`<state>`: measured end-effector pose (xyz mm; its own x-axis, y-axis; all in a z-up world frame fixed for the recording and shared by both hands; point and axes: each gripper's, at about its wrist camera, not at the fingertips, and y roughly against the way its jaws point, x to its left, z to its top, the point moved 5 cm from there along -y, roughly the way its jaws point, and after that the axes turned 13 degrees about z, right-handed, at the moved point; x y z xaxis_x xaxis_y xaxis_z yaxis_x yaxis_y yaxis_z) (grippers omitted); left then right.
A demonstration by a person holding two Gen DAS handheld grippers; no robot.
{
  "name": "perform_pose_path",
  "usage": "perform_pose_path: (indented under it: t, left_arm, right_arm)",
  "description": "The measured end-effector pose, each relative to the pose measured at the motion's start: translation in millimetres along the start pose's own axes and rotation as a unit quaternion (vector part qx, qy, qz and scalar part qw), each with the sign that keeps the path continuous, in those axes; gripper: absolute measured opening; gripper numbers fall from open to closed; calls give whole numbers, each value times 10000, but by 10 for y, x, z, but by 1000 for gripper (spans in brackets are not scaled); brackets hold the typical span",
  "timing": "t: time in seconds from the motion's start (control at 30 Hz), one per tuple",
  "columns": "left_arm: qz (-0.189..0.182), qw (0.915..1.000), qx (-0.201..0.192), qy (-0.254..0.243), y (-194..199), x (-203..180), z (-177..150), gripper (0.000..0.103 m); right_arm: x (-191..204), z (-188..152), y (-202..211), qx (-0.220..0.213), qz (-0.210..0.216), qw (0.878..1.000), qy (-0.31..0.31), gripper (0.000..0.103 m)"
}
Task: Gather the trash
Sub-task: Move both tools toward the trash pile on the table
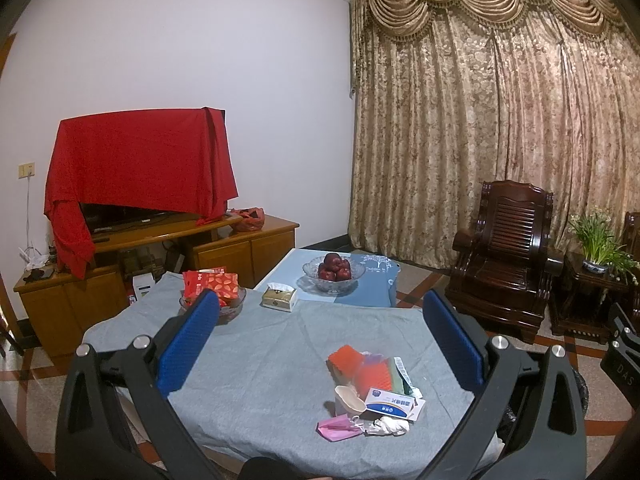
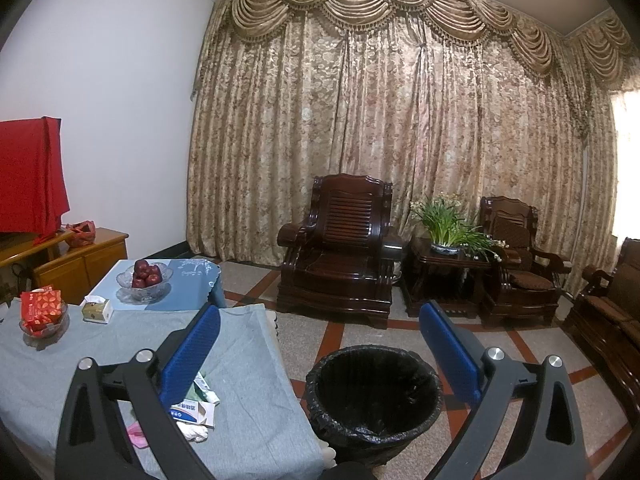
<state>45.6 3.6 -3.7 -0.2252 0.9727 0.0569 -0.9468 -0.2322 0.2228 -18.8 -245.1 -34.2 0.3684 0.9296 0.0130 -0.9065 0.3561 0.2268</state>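
A small heap of trash (image 1: 370, 394) lies near the front edge of a grey-clothed worktop (image 1: 256, 360). The left claw (image 1: 320, 344) hovers above it, blue fingers spread apart and empty. The right claw (image 2: 320, 350), also spread and empty, hangs over a black-lined bin (image 2: 374, 400) standing on the floor just beside the worktop.

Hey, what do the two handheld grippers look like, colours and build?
Both look alike. The left gripper and right gripper each have two flat fingers with textured blue pads on black, angular linkage frames with triangular cut-outs, joined by round silver pivot bolts. No cables, sleeves or hands show.
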Motion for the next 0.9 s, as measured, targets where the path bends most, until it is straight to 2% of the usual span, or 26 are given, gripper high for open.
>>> perform_pose_path:
  t: [0.3, 0.37, 0.53, 0.7, 0.77, 0.83, 0.9]
  left_arm:
    - [11, 10000, 16, 0, -7, -3, -14, 98]
    - [20, 10000, 85, -29, -37, 4, -36, 98]
    - [-68, 9990, 438, -50, -287, 121, -204, 98]
    - [-37, 9944, 1009, -313, -628, 232, -526, 98]
    - [-34, 9900, 1349, -419, -792, 243, -703, 98]
    - [-234, 9860, 1598, -424, -924, 242, -891, 98]
    - [-475, 9840, 1656, -460, -1013, 229, -1050, 98]
  right_arm:
    - [-22, 10, 22, 22, -3, 10000, 19, 97]
    - [16, -33, -77, 42, 1, 10000, 34, 97]
    - [98, -95, -253, 281, 158, 9994, 123, 97]
    - [300, -348, -585, 824, 591, 9941, 377, 97]
    - [382, -468, -731, 1031, 776, 9911, 314, 97]
    - [460, -569, -881, 1221, 1004, 9871, 250, 97]
    - [558, -724, -1045, 1412, 1168, 9826, 297, 97]
